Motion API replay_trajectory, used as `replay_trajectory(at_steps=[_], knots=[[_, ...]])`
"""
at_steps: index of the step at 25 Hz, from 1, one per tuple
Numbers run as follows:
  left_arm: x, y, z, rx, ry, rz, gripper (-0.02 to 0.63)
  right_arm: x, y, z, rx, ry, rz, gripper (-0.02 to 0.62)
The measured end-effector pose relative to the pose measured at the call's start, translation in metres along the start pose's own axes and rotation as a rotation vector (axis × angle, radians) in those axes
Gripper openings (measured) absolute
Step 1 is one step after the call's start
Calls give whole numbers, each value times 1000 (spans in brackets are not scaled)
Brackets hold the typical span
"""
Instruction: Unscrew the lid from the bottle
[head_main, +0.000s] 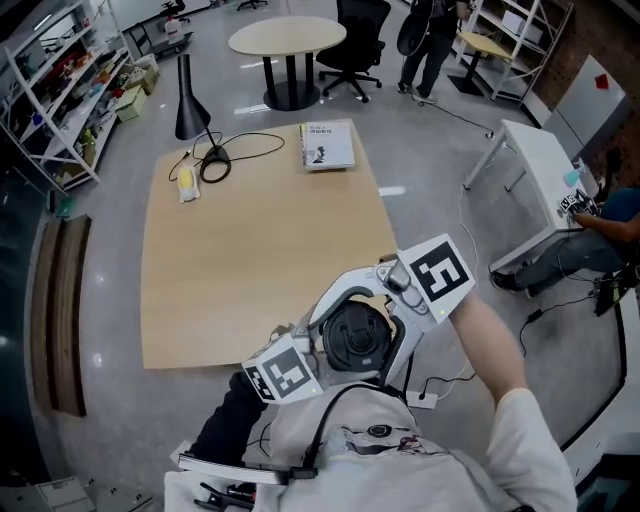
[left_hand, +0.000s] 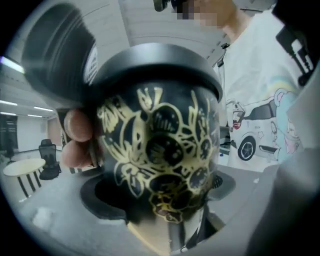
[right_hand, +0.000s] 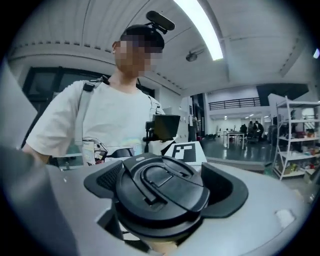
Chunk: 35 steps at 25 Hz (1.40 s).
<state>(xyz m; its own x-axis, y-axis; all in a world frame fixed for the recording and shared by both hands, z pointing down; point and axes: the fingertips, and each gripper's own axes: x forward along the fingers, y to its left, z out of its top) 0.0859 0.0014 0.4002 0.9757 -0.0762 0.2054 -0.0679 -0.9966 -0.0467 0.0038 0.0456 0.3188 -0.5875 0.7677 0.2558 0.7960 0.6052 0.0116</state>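
Note:
I hold a black bottle with a gold flower pattern (left_hand: 160, 150) close in front of my chest, off the near edge of the table. Its black lid (right_hand: 162, 192) with a fold-down handle faces up in the head view (head_main: 355, 338). My left gripper (left_hand: 160, 200) is shut on the bottle's body, with the pads against both sides. From the upper right, my right gripper (right_hand: 162, 200) has its pads against the lid's rim on both sides. In the head view the left gripper (head_main: 335, 362) and the right gripper (head_main: 378, 322) meet around the bottle.
The wooden table (head_main: 250, 250) lies ahead with a booklet (head_main: 327, 145), a black cone-shaped lamp (head_main: 190, 100), a coiled cable (head_main: 215, 160) and a small yellow item (head_main: 187, 185) at its far end. Shelves stand at the left, a white desk (head_main: 535, 160) at the right.

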Motion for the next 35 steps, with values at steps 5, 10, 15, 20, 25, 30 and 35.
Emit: replay_trajectory(at_steps=[5,10,15,20,25,30,35], knots=[[-18,35,-5,-135,-36,207,426,-19,-40,-2,151,21,-375,591],[-47,84,-23,-133,102,577,426,-45,-74,-6,188,-89,-890,591],[-35,68,-21,-70,140,515,426,-29,-76,-2,128,-146,-736,489],[-20,12,-1,-22,32,128,426,-1,-28,4,53,-66,-332,489],[-20,-13,4,-60,-29,-42,425,-11,-33,48,65,-239,-306,489],[-55,52,-3,-190,-110,328,425,-114,-87,29,95,-307,-1039,489],[-161,144,-30,-199,-22,1005,426,-219,-73,-38,149,-232,-1805,489]])
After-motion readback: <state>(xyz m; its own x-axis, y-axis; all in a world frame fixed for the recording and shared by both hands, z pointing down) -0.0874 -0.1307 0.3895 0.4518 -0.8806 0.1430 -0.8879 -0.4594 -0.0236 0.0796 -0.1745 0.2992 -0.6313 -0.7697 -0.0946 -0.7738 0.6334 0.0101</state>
